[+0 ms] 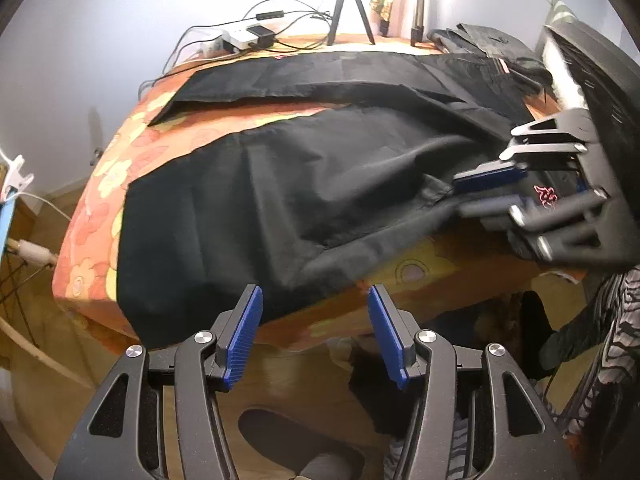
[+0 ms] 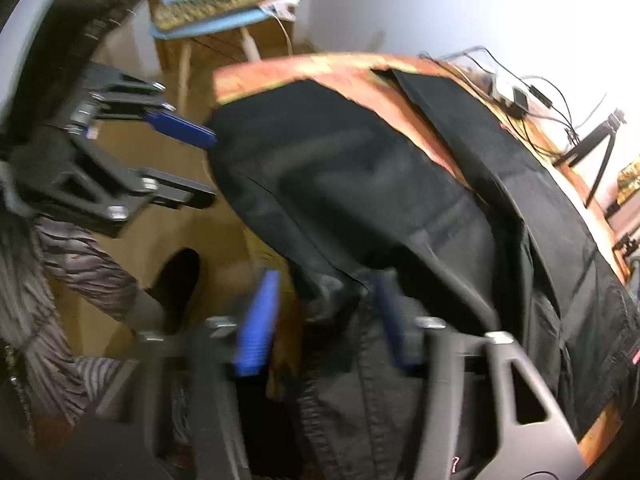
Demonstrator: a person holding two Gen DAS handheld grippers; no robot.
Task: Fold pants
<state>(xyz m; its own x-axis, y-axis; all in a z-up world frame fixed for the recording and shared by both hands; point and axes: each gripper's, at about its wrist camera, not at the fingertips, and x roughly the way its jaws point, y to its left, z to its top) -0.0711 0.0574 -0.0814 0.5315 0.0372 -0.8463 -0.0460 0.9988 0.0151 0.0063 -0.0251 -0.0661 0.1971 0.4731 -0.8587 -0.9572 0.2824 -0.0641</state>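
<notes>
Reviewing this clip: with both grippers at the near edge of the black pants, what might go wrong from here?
1. The black pants already hang over the near edge of the table; a tug by the right gripper may slide them off.
2. The left gripper is open and holds nothing, so the near leg may bunch rather than fold flat.
3. The far leg lies close to the cables and tripod; sweeping cloth that way may snag them.
</notes>
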